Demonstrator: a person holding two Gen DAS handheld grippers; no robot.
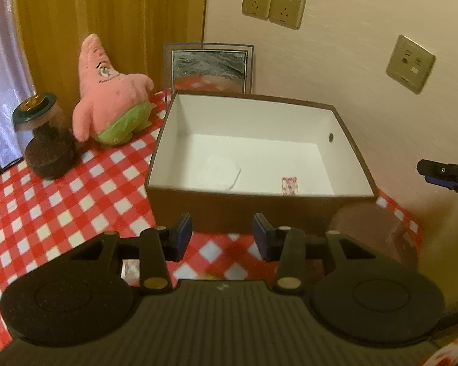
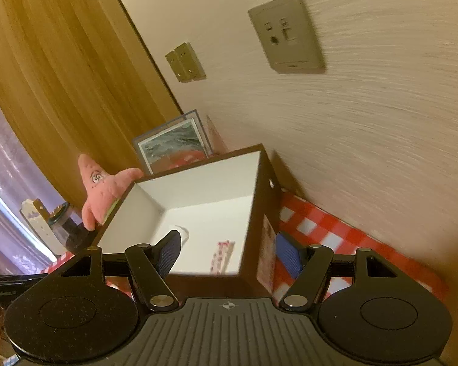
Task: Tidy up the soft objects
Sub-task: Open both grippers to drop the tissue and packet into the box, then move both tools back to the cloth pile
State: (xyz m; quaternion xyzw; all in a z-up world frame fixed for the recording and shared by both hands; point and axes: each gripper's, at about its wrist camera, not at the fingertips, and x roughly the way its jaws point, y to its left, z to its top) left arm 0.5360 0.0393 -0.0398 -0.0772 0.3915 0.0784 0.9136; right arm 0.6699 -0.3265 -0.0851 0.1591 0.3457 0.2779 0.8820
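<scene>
A brown box (image 1: 253, 210) with a white inside stands on the red-and-white checked cloth (image 1: 45, 213). On its floor lie a white soft pad (image 1: 218, 173) and a small pink-patterned packet (image 1: 290, 185). A pink starfish plush (image 1: 110, 103) with green shorts sits left of the box. My left gripper (image 1: 223, 236) hovers before the box's front wall, open and holding nothing. My right gripper (image 2: 229, 254) is open and holds nothing, with the box's (image 2: 198, 180) near right corner seen between its blue pads (image 2: 288, 256). The right wrist view also shows the pad (image 2: 181, 233), the packet (image 2: 221, 256) and the plush (image 2: 103, 189).
A lidded jar (image 1: 44, 140) with dark contents stands left of the plush. A framed picture (image 1: 209, 67) leans on the wall behind the box. Wall sockets (image 1: 273, 6) sit above. A brown round thing (image 1: 372, 228) lies at the table's right edge. The right gripper's tip (image 1: 442, 174) pokes in at the far right.
</scene>
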